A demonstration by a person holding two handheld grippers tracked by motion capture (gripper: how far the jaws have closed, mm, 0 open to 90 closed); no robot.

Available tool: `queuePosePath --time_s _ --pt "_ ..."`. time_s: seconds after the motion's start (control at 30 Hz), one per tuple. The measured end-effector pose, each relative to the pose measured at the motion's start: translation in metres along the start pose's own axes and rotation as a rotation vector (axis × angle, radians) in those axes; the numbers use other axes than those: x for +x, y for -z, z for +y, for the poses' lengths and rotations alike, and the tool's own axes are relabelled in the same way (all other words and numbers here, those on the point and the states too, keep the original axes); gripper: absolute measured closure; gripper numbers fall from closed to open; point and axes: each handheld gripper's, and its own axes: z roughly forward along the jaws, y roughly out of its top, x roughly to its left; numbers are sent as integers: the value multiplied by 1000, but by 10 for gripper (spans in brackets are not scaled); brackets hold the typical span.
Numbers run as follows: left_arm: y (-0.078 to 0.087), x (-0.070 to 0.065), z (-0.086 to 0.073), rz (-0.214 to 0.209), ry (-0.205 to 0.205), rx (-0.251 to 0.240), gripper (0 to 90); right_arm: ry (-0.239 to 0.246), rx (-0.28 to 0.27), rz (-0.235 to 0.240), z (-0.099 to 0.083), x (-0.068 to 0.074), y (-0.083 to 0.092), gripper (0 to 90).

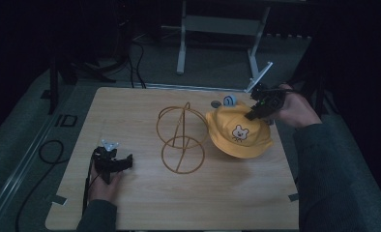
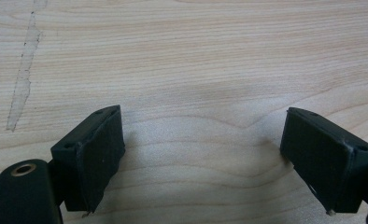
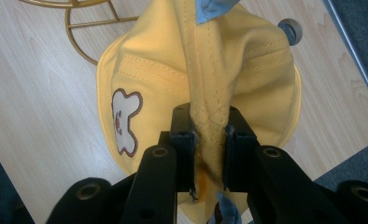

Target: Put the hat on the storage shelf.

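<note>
High view, right of centre: the right gripper (image 1: 254, 114) has its fingers (image 3: 183, 140) clamped on a fold of the crown of the yellow hat (image 1: 237, 133), which lies on the tabletop (image 1: 145, 203) just right of the gold wire stand (image 1: 181, 137). Right gripper view, centre: the stitched fold (image 3: 210, 126) is pinched between both pads, the bear patch (image 3: 123, 121) facing left of frame. Lower left of the high view: the left gripper (image 1: 112, 163) rests on the tabletop, fingers (image 2: 95, 154) spread wide with nothing between them.

The step in hand appears to be lifting the hat toward the stand. To do it well, keep the pinch firm, raise the brim clear of the wire loops, then centre the crown over the stand's top before lowering. The free gripper could steady the light stand, which may tip.
</note>
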Motion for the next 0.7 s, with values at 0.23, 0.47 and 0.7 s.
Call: queuePosePath --time_s 0.23,0.47,0.7 --pt "0 0 0 0 0 0 136 -2 -35 -11 -3 -1 10 776" --pt "0 0 0 0 0 0 136 0 -48 -19 -4 -3 16 777" --pt "0 0 0 0 0 1 136 2 -79 -13 -6 -3 25 777"
